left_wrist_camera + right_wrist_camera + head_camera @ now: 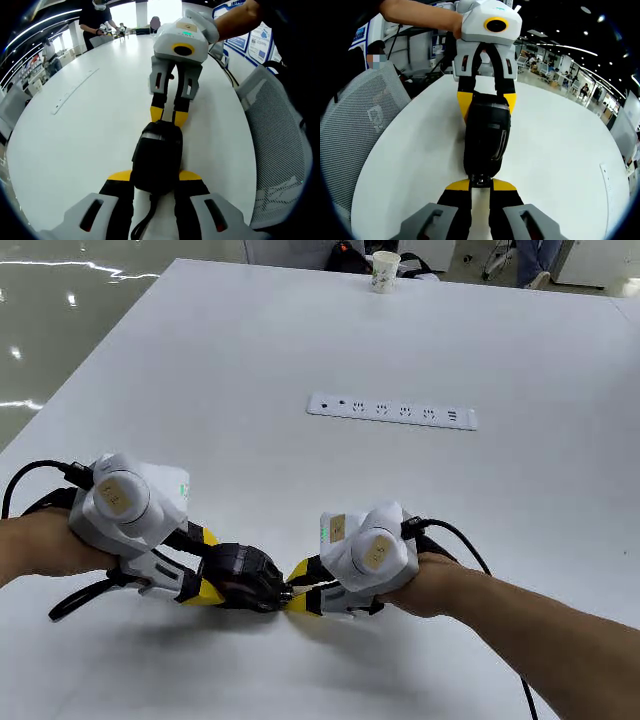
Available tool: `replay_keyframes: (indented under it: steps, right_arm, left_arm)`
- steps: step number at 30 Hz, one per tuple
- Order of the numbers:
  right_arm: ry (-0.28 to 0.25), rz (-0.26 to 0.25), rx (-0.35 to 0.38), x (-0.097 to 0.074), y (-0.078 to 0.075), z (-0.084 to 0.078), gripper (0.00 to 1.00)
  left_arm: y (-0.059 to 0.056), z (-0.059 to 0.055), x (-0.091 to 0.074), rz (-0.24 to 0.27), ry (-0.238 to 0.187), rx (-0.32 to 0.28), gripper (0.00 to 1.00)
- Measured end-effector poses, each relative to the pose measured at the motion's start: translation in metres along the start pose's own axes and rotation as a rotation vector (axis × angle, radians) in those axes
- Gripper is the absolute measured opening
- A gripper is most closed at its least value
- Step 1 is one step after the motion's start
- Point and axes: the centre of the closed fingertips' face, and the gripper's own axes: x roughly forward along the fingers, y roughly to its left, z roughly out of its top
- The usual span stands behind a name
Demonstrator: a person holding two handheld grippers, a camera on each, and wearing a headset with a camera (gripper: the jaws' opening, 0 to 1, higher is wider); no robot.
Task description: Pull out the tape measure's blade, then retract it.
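Note:
A black tape measure (243, 577) lies low over the white table (400, 340). My left gripper (213, 566) is shut on its case, a yellow-tipped jaw on either side; in the left gripper view the case (158, 156) fills the gap between my own jaws (155, 176). My right gripper (295, 587) faces it from the right and is shut on the blade's end tab (480, 179) at the case's mouth. In the right gripper view the case (487, 131) stands just beyond my right gripper (481, 185). Hardly any blade shows between case and tab.
A white power strip (392, 411) lies mid-table and a paper cup (385, 271) stands at the far edge. Cables trail from both grippers. A grey mesh chair (280, 150) stands beside the table edge. People are in the background.

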Motion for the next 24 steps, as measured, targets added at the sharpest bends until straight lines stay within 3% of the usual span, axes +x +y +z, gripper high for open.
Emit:
replay_keyframes:
  steps: [24]
  right_arm:
    - [0.015, -0.006, 0.022, -0.015, 0.001, -0.016, 0.09]
  left_arm:
    - [0.001, 0.0, 0.0, -0.003, 0.01, -0.002, 0.25]
